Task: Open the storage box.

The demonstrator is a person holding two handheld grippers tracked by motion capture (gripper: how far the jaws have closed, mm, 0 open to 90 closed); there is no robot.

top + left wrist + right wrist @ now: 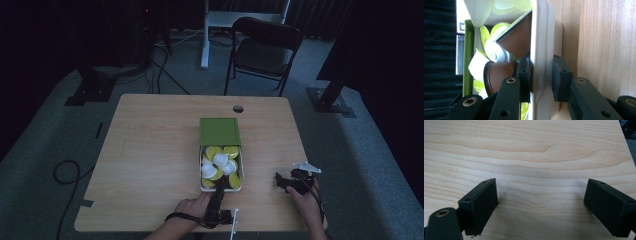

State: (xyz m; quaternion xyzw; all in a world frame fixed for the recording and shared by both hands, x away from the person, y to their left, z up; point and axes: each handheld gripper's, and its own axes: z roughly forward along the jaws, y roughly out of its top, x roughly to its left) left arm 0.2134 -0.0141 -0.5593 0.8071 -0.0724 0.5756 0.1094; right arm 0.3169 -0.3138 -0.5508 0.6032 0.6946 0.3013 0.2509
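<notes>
One white tray (241, 176) lies on the wooden surface (150, 150), nearer the near edge than the far one and a little right of the middle. Its far end is tucked into one green sleeve (219, 131). In the tray lie coffee capsules (220, 161) – roughly ten by the high view (they overlap, so an exact count cannot be had), some with lime-green lids, some with white ones. The left gripper view shows two of them from the side, with brown bodies (499, 75).

There are two claws, one in each hand. The left claw (541, 75) is clenched on the near wall of the tray (541, 37): one pad (524, 75) sits inside against the capsules, the other pad (560, 80) outside, with the white wall pinched between them. In the high view the left claw (218, 192) reaches in from the near edge, with the left hand (192, 207) behind it.

The right claw (541, 205) is released, its jaws spread wide over bare wood with nothing between them. In the high view the right claw (281, 181) rests near the surface's near right corner, well apart from the tray, held by the right hand (306, 200).

The surface is pale wood grain with one round cable hole (238, 108) near its far edge. The room is dim – grey carpet, one dark folding chair (265, 50) beyond the far edge, one white stand (205, 35) beside it, and black cables (67, 172) on the floor to the left.
</notes>
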